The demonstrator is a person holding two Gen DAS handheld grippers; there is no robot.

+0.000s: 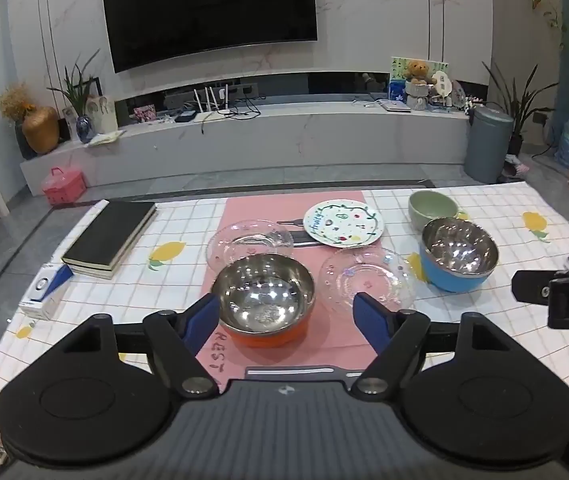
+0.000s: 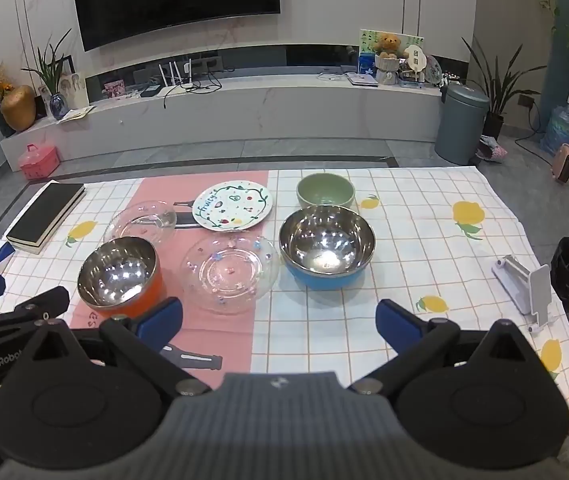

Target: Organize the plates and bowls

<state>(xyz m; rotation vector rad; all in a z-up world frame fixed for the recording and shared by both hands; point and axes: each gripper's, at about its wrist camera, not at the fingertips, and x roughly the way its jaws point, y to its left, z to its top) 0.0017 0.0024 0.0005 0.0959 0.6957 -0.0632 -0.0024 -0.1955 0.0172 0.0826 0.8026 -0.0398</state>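
Left gripper (image 1: 286, 312): spread wide, empty, level above the bench (image 1: 484, 340), flanking the orange bowl (image 1: 264, 304). Right gripper (image 2: 278, 320): spread, empty, before the blue bowl (image 2: 326, 246). Clear plates (image 2: 228, 270), painted plate (image 2: 232, 205), green bowl (image 2: 325, 191) beyond. Black utensil (image 2: 194, 358) partly hidden.

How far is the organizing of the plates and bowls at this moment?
Nothing looks done yet. The orange bowl, blue bowl, green bowl, two glass plates and the painted plate all sit apart. Left gripper and right gripper are open and hold nothing. All the stacking is left.
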